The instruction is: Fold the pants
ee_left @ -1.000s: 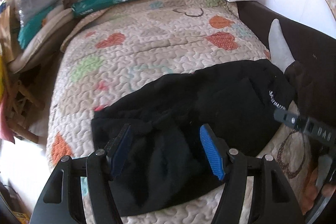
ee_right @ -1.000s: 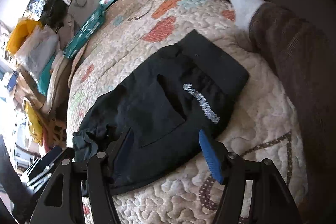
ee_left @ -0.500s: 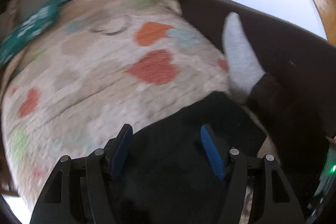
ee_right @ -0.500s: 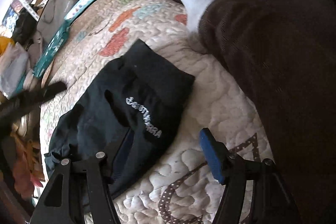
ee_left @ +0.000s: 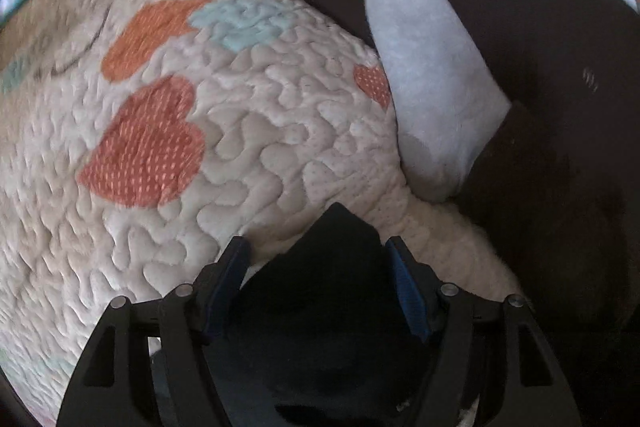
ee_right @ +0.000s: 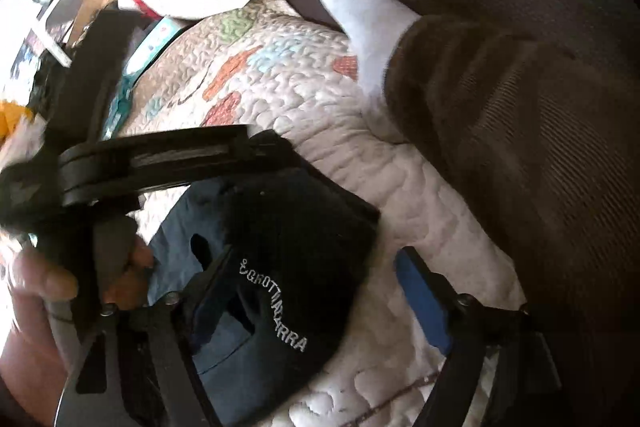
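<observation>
Left hand-held gripper (ee_left: 318,283): jaws spread, empty, now low over the far corner of the pants (ee_left: 332,291). A second ago it sat back over the bunched leg end with the whole garment in view; it has since swung across and closed in, so only that corner pokes up between the blue pads (ee_left: 408,295).

Right hand-held gripper (ee_right: 316,291): also spread, holding nothing, straddling the near edge by the white lettering (ee_right: 276,311). It has come in closer too.

Pants lie on the quilted bed cover (ee_left: 248,147), already folded into a compact black bundle, just beside the person's grey sock (ee_left: 432,75).

Read: both grippers lining up on the waistband end, probably for a last fold or a tidy-up. Contact with the cloth is hard to judge; the right view is motion-blurred.
</observation>
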Demonstrator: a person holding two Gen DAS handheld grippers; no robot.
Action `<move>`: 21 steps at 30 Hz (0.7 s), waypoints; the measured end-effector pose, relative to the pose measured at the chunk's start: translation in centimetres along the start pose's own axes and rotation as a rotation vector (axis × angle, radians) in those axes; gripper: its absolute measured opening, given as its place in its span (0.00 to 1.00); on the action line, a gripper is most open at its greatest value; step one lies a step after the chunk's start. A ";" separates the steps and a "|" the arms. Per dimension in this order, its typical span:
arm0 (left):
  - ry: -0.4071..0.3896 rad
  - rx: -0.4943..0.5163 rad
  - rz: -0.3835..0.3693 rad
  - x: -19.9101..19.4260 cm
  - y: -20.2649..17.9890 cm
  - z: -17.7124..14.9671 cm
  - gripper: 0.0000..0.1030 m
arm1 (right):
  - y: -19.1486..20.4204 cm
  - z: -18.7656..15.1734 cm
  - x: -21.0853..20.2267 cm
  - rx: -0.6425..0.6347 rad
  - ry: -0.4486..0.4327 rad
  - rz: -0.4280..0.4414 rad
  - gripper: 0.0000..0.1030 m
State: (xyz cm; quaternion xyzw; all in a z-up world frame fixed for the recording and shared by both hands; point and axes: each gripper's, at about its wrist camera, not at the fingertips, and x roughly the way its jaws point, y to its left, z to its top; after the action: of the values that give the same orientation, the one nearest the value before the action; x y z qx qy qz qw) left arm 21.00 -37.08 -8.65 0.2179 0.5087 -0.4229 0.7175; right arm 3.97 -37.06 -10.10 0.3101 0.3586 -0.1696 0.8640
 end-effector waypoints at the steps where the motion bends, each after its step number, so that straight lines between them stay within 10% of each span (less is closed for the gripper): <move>1: -0.003 0.022 0.009 -0.1 -0.5 0.0 0.50 | 0.4 -0.1 0.1 -0.022 -0.003 -0.008 0.86; 4: -0.019 0.063 0.021 -0.9 -1.1 -0.4 0.31 | 0.9 -0.2 0.1 -0.069 0.006 -0.032 0.80; 9: -0.048 0.052 -0.005 -3.2 -0.2 -1.4 0.21 | 0.7 0.4 -0.4 -0.047 0.035 0.023 0.28; 21: -0.227 -0.176 -0.094 -13.0 6.3 -7.2 0.20 | 6.2 -0.1 -5.8 -0.195 -0.017 0.234 0.21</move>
State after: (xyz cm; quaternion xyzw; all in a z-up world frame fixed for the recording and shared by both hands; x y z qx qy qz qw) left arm 20.64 -23.27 -0.28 0.0811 0.4690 -0.4317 0.7662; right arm 3.10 -31.92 -3.42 0.2631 0.3276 -0.0349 0.9068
